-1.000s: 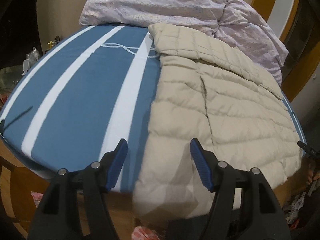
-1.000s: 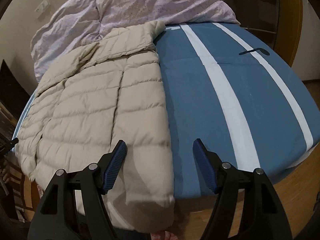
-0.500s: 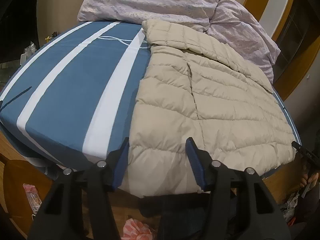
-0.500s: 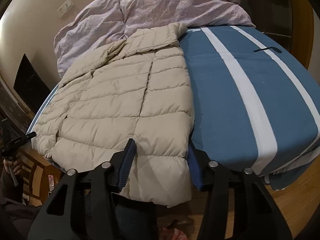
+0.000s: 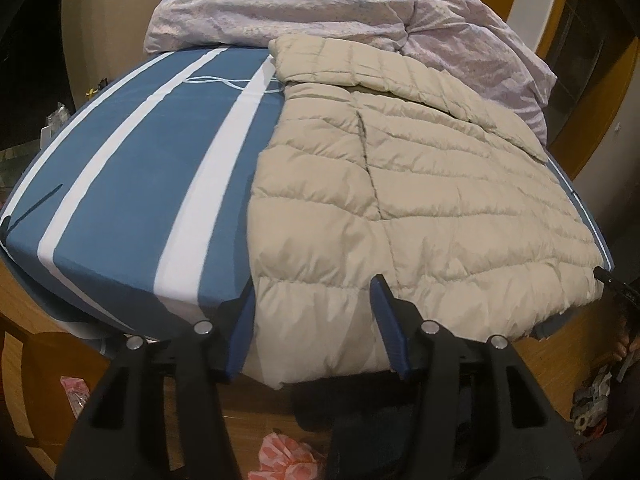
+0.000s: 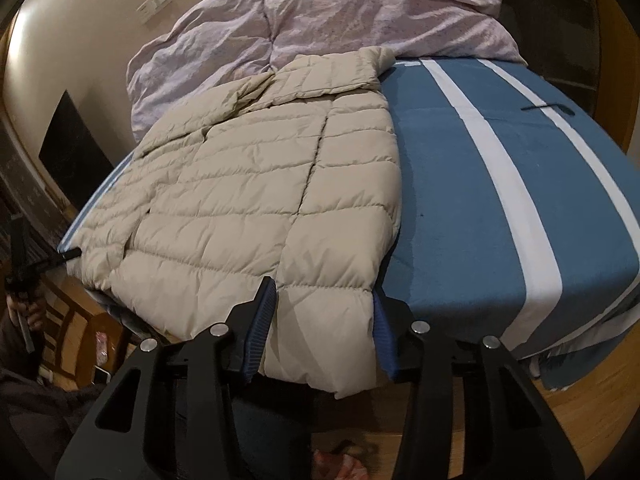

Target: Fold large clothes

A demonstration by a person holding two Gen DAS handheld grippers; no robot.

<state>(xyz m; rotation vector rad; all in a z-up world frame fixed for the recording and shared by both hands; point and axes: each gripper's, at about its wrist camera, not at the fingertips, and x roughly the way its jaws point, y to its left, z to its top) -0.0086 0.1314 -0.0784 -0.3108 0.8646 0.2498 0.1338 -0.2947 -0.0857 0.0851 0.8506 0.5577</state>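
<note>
A beige quilted puffer jacket (image 5: 420,200) lies flat on a blue bed with white stripes (image 5: 132,184), collar toward the far end. Its hem hangs over the near bed edge. My left gripper (image 5: 312,320) is open, with its blue-padded fingers on either side of the hem's corner. In the right wrist view the jacket (image 6: 248,200) covers the left part of the bed (image 6: 480,208). My right gripper (image 6: 324,320) is open, with its fingers astride the hem's other corner. Neither gripper is closed on the fabric.
A crumpled lilac duvet (image 5: 320,4) is piled at the head of the bed, also seen in the right wrist view (image 6: 340,12). The wooden floor (image 6: 580,420) lies below the bed edge. A pink patterned item (image 5: 288,456) lies on the floor.
Both grippers have moved down and in toward the near hem of the jacket, which now sits between each pair of open fingers. The jacket has not moved.
</note>
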